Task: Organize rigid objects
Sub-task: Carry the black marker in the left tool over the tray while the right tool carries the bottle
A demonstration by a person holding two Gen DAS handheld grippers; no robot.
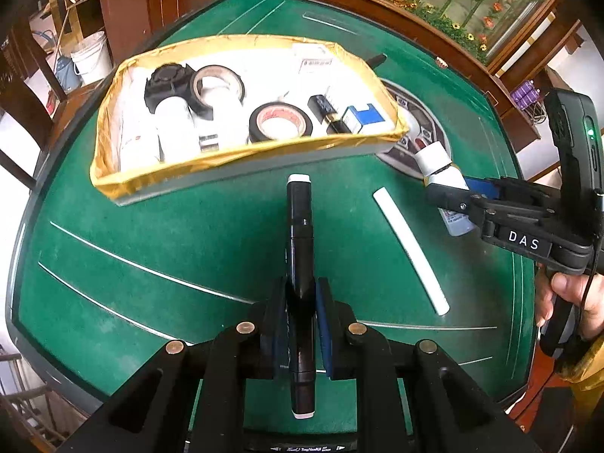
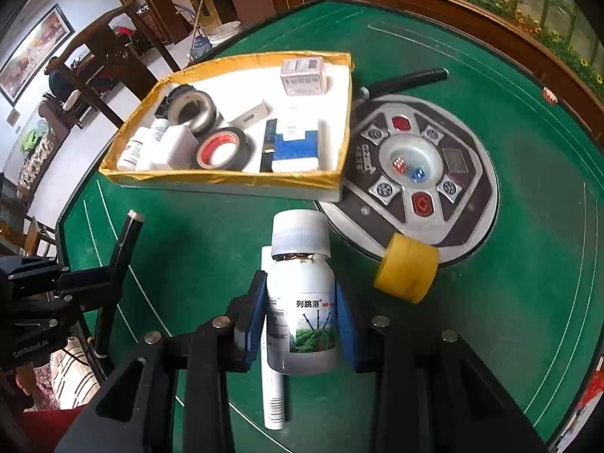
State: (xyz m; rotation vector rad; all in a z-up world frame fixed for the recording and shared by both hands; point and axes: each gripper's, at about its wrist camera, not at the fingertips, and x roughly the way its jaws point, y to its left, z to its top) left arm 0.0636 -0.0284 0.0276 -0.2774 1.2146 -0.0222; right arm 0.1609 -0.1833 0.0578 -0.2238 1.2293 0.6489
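Note:
My left gripper (image 1: 300, 302) is shut on a black marker (image 1: 299, 234) with white caps, held above the green table, pointing at the yellow-taped tray (image 1: 211, 168). My right gripper (image 2: 300, 317) is shut on a white bottle (image 2: 300, 294) with a white cap and printed label, held above the table in front of the tray (image 2: 226, 181). The right gripper and its bottle (image 1: 439, 166) also show at the right of the left wrist view. The left gripper with the marker (image 2: 120, 260) shows at the left of the right wrist view.
The tray holds tape rolls (image 1: 280, 122), bottles, small boxes and a blue-and-white box (image 2: 296, 149). A white tube (image 1: 409, 245) lies on the table; it is partly under the bottle in the right wrist view (image 2: 273, 396). A yellow tape roll (image 2: 406, 273) leans on the round dice console (image 2: 411, 173).

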